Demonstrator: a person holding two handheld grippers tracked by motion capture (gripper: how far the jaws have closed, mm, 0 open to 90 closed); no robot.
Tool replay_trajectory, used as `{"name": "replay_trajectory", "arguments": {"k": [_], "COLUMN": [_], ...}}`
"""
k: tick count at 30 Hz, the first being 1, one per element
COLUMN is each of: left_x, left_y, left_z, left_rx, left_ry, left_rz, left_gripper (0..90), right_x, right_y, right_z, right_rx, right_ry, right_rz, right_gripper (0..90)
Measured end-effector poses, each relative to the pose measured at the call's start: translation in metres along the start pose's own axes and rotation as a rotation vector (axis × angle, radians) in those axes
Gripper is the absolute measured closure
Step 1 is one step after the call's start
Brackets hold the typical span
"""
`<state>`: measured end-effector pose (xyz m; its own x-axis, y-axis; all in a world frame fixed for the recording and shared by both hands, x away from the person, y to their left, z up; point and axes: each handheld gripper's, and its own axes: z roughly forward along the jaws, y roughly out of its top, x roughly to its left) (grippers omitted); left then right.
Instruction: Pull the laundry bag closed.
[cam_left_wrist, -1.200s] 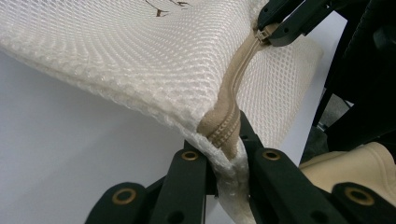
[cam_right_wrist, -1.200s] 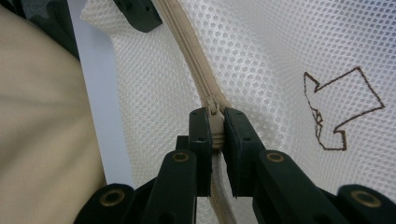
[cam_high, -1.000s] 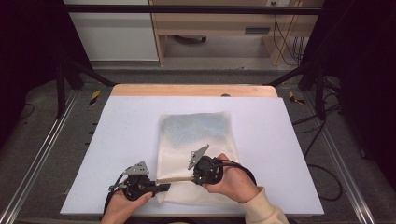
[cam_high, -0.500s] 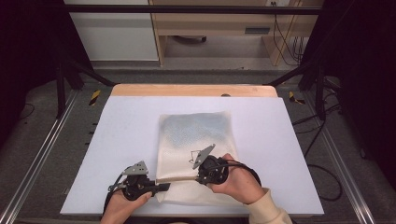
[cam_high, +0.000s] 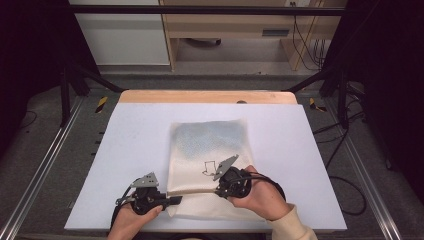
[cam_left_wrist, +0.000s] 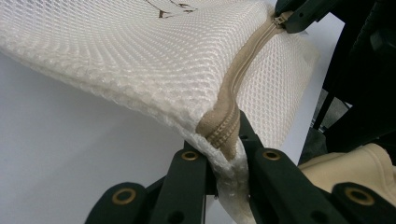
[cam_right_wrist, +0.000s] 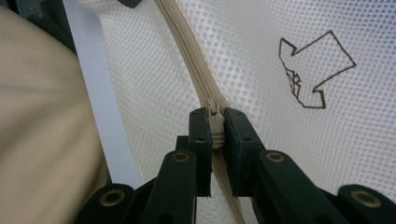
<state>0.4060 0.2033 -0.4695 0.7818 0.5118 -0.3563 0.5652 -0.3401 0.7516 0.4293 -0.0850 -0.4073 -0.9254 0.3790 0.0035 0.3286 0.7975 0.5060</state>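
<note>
Two grippers on one white mesh bag (cam_high: 210, 150), flat on the pale table (cam_high: 125, 150) near the front edge. Left gripper (cam_high: 172, 201) clamped tight on the bag's near-left corner, right at the end of the beige zipper (cam_left_wrist: 233, 93), jaws pinching mesh and tape together, anchoring the cloth. Right gripper (cam_right_wrist: 214, 130) closed on the zipper pull (cam_right_wrist: 213, 116), slider nipped between the two black pads, beside the outlined arrow print (cam_right_wrist: 313, 70). From the high view, right gripper (cam_high: 220, 187) somewhere past the middle of the bag's width, zipper line stretched taut between the two tools and lifted slightly off the table.

Progress, judged from the frames: grip secured at both ends, slider partway along the track. Teeth between slider and left corner look joined in the left gripper view; whether the stretch beyond the slider is open or shut, cannot tell, hidden under the hand. So roughly mid-run, remaining length toward the bag's right edge left to cover, or the return toward the anchored corner, depending on direction of travel. Tension well kept, mesh not bunching at the slider.
</note>
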Motion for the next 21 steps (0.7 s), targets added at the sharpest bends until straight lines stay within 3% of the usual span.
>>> {"name": "replay_trajectory", "arguments": {"k": [21], "left_x": [0.0], "left_y": [0.001], "left_z": [-0.001], "left_rx": [-0.001], "left_ry": [0.001], "left_rz": [0.0], "left_gripper": [85.3], "right_x": [-0.003], "right_y": [-0.019], "right_z": [-0.01], "right_rx": [-0.015], "right_ry": [-0.016], "right_rz": [0.05], "right_gripper": [82.3]}}
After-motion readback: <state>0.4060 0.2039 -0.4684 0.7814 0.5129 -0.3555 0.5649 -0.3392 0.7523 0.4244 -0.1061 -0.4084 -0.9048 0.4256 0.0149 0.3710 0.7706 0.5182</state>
